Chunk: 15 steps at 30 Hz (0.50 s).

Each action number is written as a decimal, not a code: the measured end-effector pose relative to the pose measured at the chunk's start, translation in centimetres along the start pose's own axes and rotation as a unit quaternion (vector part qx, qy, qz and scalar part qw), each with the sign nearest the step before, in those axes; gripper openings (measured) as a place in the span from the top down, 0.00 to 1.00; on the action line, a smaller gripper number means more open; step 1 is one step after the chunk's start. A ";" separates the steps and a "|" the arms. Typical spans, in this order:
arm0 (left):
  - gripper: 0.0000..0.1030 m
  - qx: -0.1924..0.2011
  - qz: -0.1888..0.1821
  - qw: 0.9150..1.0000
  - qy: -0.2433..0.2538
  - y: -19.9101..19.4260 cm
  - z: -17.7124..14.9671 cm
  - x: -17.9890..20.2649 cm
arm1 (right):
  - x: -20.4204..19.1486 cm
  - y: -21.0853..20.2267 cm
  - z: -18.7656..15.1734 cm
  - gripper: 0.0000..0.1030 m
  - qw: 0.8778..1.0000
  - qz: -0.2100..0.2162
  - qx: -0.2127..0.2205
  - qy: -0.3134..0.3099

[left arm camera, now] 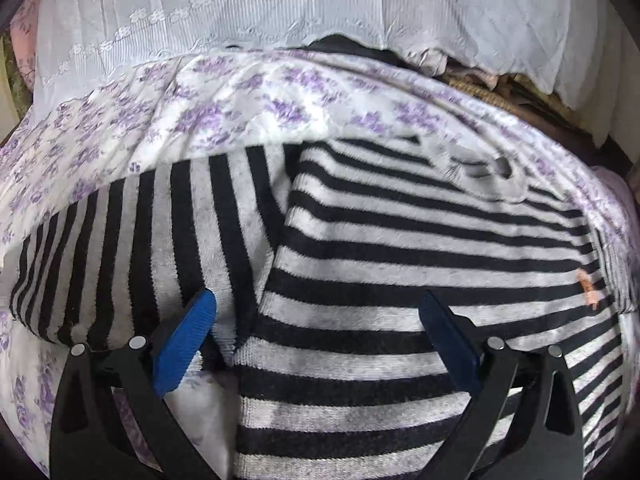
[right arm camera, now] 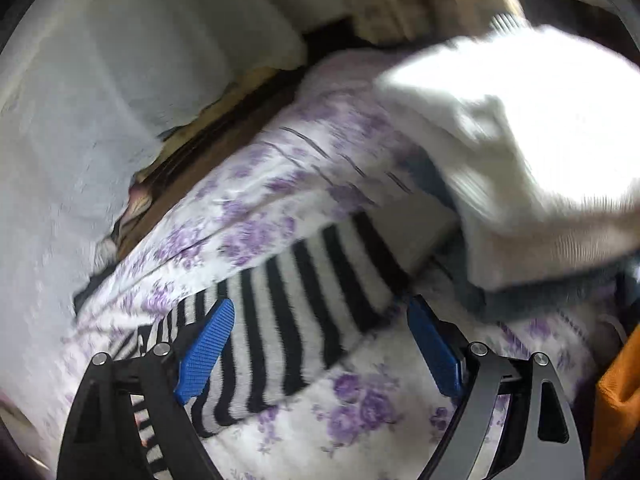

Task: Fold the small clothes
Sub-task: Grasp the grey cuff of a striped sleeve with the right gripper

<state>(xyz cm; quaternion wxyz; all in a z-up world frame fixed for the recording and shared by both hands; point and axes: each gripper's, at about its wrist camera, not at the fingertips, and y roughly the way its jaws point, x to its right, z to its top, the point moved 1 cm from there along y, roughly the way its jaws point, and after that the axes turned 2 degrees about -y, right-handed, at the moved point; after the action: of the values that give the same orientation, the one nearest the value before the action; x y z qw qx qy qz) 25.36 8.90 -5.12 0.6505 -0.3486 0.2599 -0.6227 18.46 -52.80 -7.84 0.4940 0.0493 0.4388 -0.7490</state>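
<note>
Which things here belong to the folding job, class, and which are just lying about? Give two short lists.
Belongs to the job:
striped sweater
left hand-held gripper, open above it
right hand-held gripper, open above a sleeve

Just lying about:
floral sheet underneath
white lace cloth behind
white garment, blurred
orange item at the edge
</note>
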 end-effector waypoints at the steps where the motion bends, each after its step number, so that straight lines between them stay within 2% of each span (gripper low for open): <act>1: 0.04 -0.004 0.008 1.000 0.004 0.3 -0.1 0.1 | 0.4 0.4 0.0 0.15 1.000 0.005 -0.009 0.012; 5: 0.04 -0.009 0.044 0.998 0.033 0.7 -0.5 1.2 | 1.8 1.5 -0.1 0.15 0.998 0.019 -0.014 0.054; 8: 0.04 -0.010 0.058 0.997 0.044 0.9 -0.7 1.6 | 2.3 1.4 0.3 0.17 0.997 0.024 0.017 0.069; 13: 0.04 -0.012 0.061 0.997 0.045 1.0 -0.8 1.7 | 2.3 2.3 0.8 0.23 0.996 0.008 0.054 0.072; 15: 0.04 -0.013 0.067 0.996 0.050 1.1 -0.8 1.9 | 2.0 2.5 0.8 0.39 0.996 0.001 0.058 0.061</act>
<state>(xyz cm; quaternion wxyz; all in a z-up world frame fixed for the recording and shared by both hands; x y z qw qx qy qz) 25.58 6.88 -6.31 0.6726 -0.3071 0.3226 -0.5910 19.63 -55.08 -9.91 0.4634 0.1244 0.4237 -0.7683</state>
